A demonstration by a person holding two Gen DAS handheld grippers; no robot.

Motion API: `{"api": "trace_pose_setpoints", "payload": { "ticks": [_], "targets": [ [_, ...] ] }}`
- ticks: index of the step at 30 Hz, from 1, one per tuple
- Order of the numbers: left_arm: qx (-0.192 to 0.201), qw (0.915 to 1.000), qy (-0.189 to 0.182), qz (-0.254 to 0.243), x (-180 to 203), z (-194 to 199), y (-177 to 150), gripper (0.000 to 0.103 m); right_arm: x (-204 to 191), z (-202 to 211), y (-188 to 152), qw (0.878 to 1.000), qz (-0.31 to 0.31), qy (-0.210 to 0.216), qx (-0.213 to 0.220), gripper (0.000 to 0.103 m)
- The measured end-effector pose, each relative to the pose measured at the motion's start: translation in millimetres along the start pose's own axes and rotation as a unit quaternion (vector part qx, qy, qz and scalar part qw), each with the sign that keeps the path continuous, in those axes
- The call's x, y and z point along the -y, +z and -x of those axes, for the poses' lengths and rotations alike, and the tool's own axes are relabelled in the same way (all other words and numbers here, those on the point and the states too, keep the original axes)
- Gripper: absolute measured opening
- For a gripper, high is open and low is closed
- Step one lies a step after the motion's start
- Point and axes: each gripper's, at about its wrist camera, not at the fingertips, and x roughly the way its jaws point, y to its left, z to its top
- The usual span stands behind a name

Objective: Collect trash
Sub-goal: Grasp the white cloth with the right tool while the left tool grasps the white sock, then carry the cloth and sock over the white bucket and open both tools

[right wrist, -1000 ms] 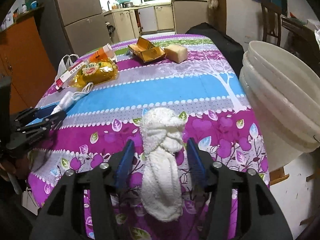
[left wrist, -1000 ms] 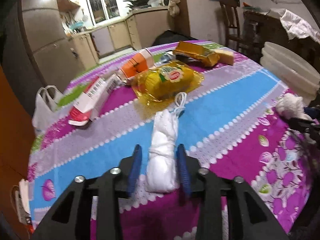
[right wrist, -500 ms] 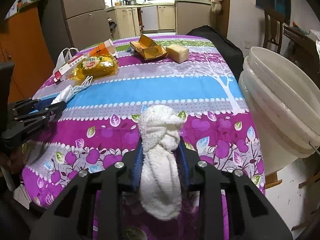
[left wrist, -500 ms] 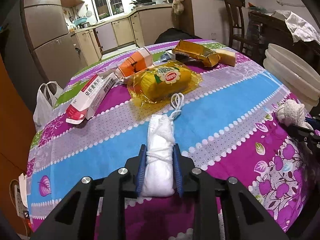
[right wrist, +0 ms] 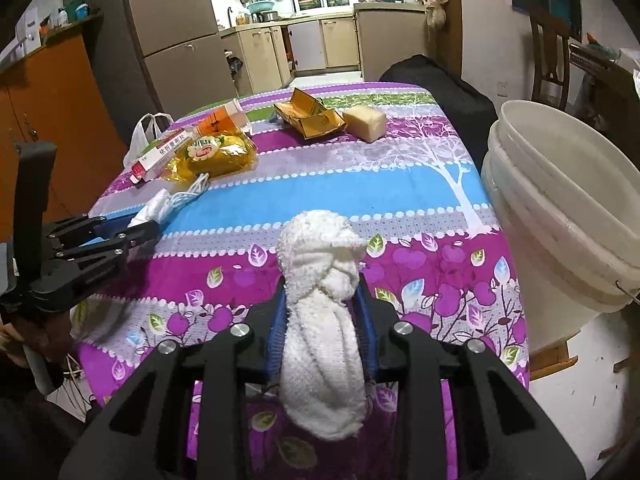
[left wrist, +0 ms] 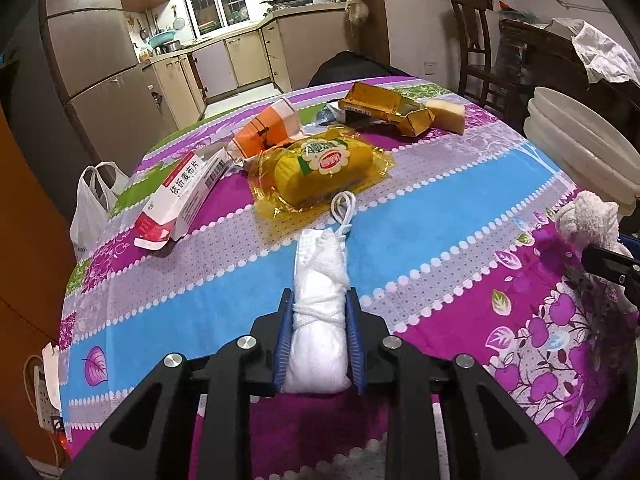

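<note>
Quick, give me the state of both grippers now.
Left gripper: shut on the rolled face mask.
Right gripper: shut on the knotted white towel.

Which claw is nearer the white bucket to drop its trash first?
The right claw, I think. It grips the knotted towel, and the white bucket stands just beside it; the left claw is across the table.

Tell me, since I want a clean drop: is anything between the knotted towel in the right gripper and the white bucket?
Nothing visible. The right gripper is shut on the knotted towel; between it and the white bucket beside the table lies only bare tablecloth.
</note>
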Motion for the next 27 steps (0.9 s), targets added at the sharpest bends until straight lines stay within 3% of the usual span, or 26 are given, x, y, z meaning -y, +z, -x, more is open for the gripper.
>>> {"api": "trace_pose_setpoints", "payload": {
  "ticks": [13,27],
  "targets": [
    [0.047,0.9979,-0.008,-0.044,32,17,60,0.026,27,50,46,0.998,-0.026,0.035,0.036,0.03],
    [0.098,0.9891,-0.038,-0.102,97,32,130,0.026,83,103,81,0.996,-0.03,-0.046,0.064,0.03]
  ]
}}
